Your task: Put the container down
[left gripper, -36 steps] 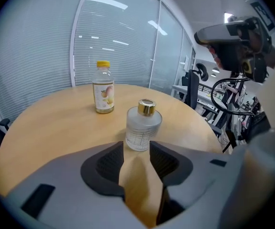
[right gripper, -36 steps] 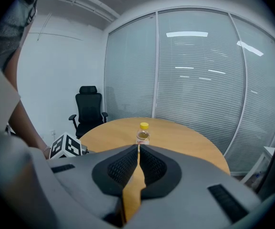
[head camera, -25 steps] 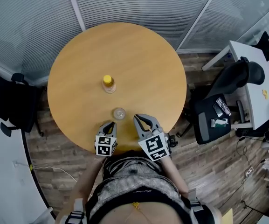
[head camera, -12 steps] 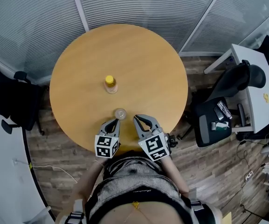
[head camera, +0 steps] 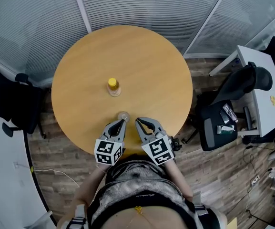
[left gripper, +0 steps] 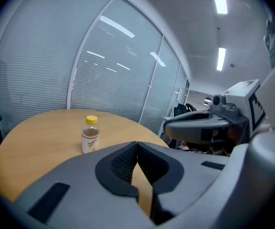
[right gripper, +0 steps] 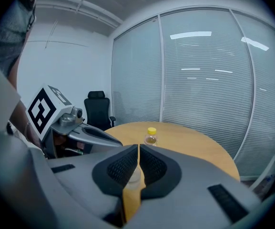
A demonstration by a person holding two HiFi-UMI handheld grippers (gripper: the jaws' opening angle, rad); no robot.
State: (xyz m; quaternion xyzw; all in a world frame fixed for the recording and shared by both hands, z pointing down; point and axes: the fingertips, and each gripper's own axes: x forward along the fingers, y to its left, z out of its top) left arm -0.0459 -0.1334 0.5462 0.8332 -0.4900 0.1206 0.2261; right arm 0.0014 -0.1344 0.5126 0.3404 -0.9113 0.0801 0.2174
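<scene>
Holding left tongs [head camera: 121, 123] pinched together on nothing, right tongs [head camera: 138, 122] likewise closed and empty, both at 6 o'clock of the round surface [head camera: 151, 66]. Leaving the clear container [head camera: 123, 115] standing just beyond the left tips, yellow-capped bottle [head camera: 112, 86] farther toward 12 o'clock.
</scene>
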